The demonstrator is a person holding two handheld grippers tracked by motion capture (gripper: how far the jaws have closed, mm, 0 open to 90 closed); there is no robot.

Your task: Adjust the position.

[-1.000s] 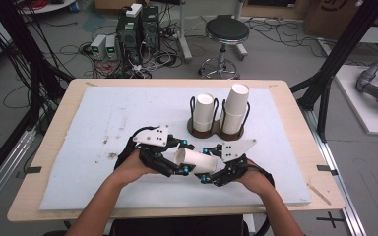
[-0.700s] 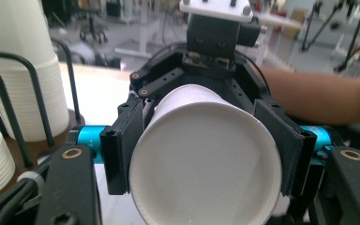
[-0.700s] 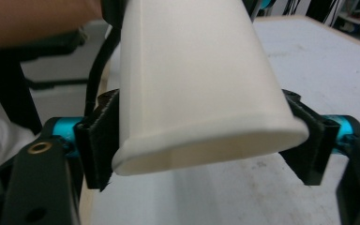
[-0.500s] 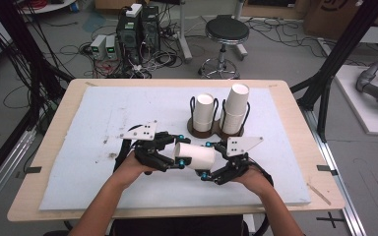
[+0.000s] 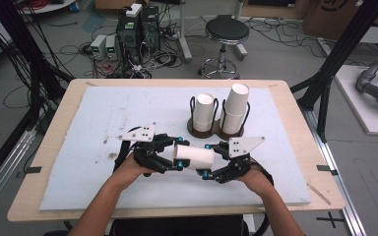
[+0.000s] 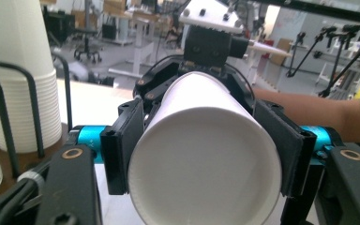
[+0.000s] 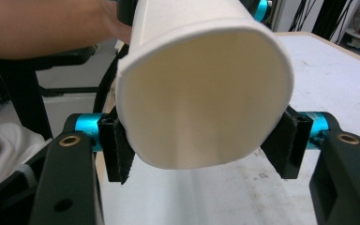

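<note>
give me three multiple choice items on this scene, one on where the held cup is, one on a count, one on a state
1. Where is the paper cup that lies on its side?
A. inside the wire holder
B. between the left claw and the right claw, above the white mat
C. on the floor by the stool

2. How many cup stacks stand in the wire holder?
A. one
B. two
C. four

3. How is the right claw's grip on the cup?
A. open, well clear of it
B. shut on nothing
C. its pads press the cup's mouth into an oval

Answers:
1 B, the high view shows the cup spanning the two claws in front of the holder.
2 B, a shorter stack and a taller stack stand side by side.
3 C, the right gripper view shows the rim squashed between the pads.
</note>
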